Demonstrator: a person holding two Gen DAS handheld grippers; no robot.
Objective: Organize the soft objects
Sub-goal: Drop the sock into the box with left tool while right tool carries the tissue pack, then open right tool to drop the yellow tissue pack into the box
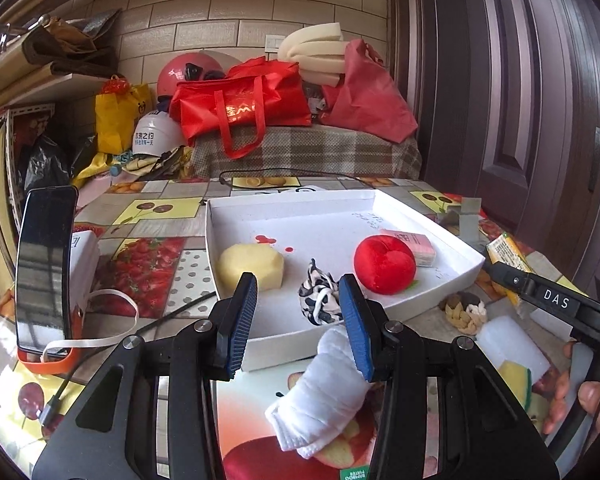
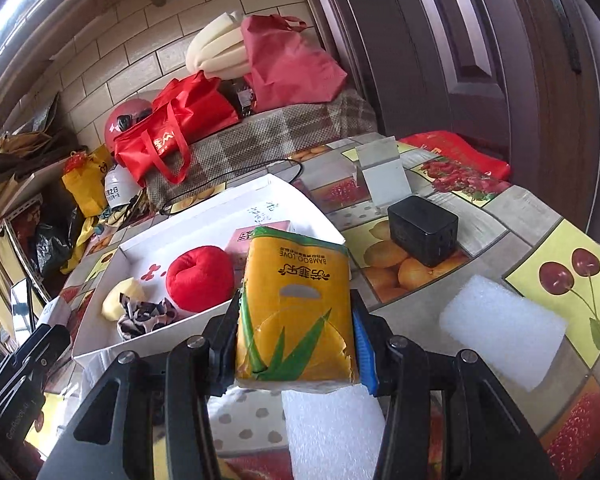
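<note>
the right tool (image 2: 296, 336) is clamped on a light, squashy yellow plastic tissue pack (image 2: 294, 308) beside the white cardboard tray (image 2: 204, 220); grip its sides. the left tool (image 1: 298, 320) hangs released.

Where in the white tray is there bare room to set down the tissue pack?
The back of the tray is bare, from its far wall down to the yellow sponge and red plush, left of the pink pack. The front is crowded: the scrunchie fills the gap between sponge and plush.
</note>
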